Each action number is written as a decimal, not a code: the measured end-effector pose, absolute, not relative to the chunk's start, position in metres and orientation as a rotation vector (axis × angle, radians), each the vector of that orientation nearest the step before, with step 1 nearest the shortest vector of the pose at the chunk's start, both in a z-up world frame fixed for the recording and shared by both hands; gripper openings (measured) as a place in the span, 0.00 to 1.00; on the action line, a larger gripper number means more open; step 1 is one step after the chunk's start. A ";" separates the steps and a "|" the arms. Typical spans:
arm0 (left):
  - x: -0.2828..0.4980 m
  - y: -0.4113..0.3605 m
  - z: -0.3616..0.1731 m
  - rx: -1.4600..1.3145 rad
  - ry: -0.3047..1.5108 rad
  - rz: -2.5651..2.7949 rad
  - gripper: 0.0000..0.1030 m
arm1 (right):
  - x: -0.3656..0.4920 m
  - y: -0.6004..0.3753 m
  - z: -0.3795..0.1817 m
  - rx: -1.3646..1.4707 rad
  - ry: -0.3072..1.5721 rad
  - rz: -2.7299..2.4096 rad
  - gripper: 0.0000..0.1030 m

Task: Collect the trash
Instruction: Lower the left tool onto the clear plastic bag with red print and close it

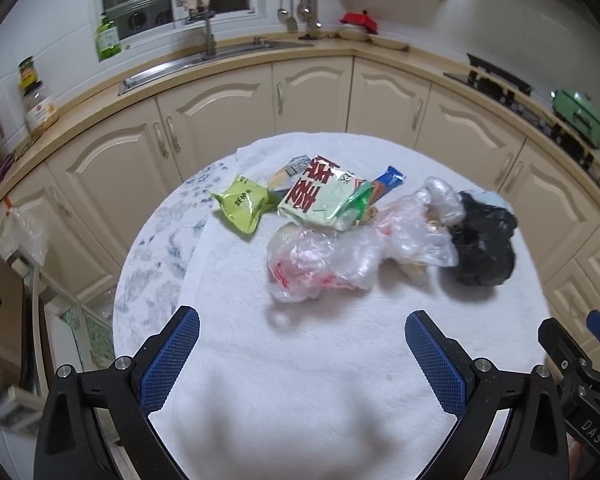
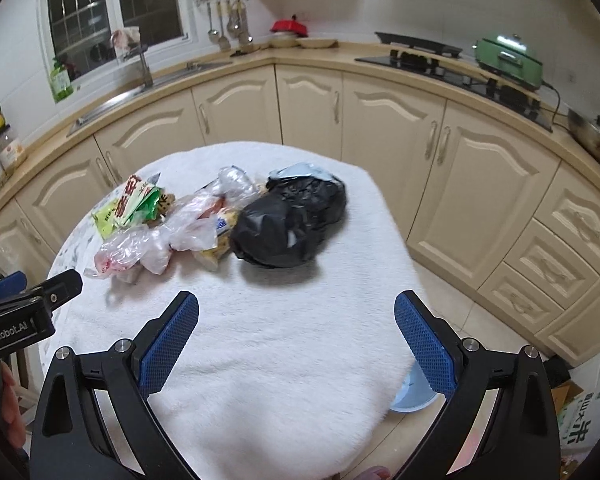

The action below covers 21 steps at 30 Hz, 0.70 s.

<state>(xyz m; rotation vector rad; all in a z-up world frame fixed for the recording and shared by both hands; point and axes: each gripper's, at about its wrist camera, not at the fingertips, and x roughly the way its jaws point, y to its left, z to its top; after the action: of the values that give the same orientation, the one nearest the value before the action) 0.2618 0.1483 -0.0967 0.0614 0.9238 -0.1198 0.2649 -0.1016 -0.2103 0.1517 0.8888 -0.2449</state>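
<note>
Both tools, the left tool [image 1: 302, 354] and right tool [image 2: 296, 340], stood wide open and empty, short of the trash heaped mid-table [image 1: 300, 360], black bag [image 2: 290, 222] nearest the right, ready for grasping.

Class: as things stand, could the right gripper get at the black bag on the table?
Probably yes: the right gripper has its jaws wide and empty, and only bare white cloth lies between it and the black bag.

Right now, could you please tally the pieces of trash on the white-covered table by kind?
Printed snack packets: 4
Clear plastic bags: 2
Black plastic bag: 1
Total: 7; scraps under the clear bags are too hidden to count.
</note>
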 end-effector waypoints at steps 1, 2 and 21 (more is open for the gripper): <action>0.271 0.145 -0.100 0.078 0.935 -0.133 0.98 | 0.269 -0.101 -0.213 0.152 0.896 -0.244 0.97; 0.280 0.145 -0.104 0.086 0.941 -0.139 0.98 | 0.274 -0.100 -0.216 0.153 0.903 -0.245 0.97; 0.371 0.171 -0.190 -0.013 1.080 -0.180 0.32 | 0.331 -0.108 -0.255 0.161 1.006 -0.251 0.97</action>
<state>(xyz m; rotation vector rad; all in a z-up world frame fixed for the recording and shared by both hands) 0.3711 0.1712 -0.1901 -0.0134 1.0798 -0.1802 0.3312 -0.1083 -0.2551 0.1614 1.0055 -0.2513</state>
